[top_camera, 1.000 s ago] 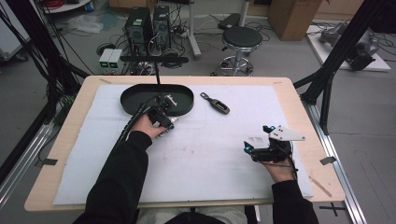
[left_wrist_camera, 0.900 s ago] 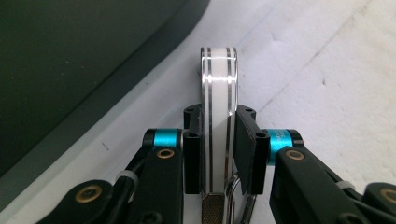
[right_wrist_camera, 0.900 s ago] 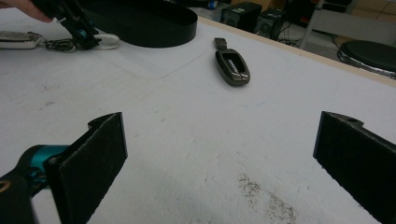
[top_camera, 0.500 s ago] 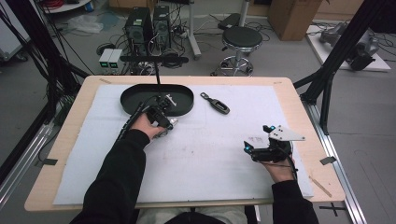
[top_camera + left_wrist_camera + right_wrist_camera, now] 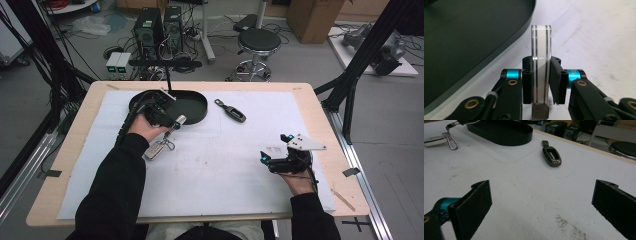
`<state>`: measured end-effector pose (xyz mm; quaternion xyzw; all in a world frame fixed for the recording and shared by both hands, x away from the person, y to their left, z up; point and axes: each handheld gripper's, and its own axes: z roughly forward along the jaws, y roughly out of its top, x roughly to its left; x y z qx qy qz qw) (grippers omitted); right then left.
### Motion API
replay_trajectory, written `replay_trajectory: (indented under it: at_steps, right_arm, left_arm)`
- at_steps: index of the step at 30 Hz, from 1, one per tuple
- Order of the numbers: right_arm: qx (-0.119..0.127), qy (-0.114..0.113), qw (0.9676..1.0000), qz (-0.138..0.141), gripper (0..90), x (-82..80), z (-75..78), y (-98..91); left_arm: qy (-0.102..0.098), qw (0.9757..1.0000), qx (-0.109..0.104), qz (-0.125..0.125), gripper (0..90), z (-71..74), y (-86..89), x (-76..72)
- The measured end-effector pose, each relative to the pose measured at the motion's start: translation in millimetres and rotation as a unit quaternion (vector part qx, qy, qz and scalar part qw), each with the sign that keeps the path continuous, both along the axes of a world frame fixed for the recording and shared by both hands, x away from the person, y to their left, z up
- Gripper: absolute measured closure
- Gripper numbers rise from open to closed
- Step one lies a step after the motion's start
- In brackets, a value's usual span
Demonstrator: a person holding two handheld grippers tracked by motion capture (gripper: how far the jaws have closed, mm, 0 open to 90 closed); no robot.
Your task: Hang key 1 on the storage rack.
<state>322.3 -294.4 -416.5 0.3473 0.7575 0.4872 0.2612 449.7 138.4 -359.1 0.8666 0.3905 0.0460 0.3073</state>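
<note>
Edgewise, white silver-striped key fob (image 5: pixel 541 65) clamped in left tongs (image 5: pixel 541 82), right tongs (image 5: pixel 544 202) wide, empty.

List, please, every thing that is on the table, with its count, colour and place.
white key fob: 1, white with dark stripes, clamped on edge between the left gripper's pads, near the tray.
keyring part: 1, silver with a clip, hanging below the fob, by the left sleeve.
tray: 1, black, oval, far left of the mat.
dark key fob: 1, dark grey, right of the tray.
mat: 1, white, covers the table.
left gripper: 1, black, raised by the tray.
right gripper: 1, black, open, near right.
</note>
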Motion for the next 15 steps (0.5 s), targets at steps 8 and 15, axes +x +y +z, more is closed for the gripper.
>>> replay_trajectory:
  at_steps: [8,15]
  right_arm:
    - [0.024,0.004,0.9997,0.003,1.9,2.0,1.1,-3.9]
    - [0.024,0.006,0.9997,0.004,1.8,0.8,1.3,-3.6]
  left_arm:
    - [-0.037,0.9989,-0.025,0.017,74.5,35.5,13.4,-14.2]
    - [-0.053,0.9951,-0.075,0.037,74.8,61.7,32.3,-16.7]
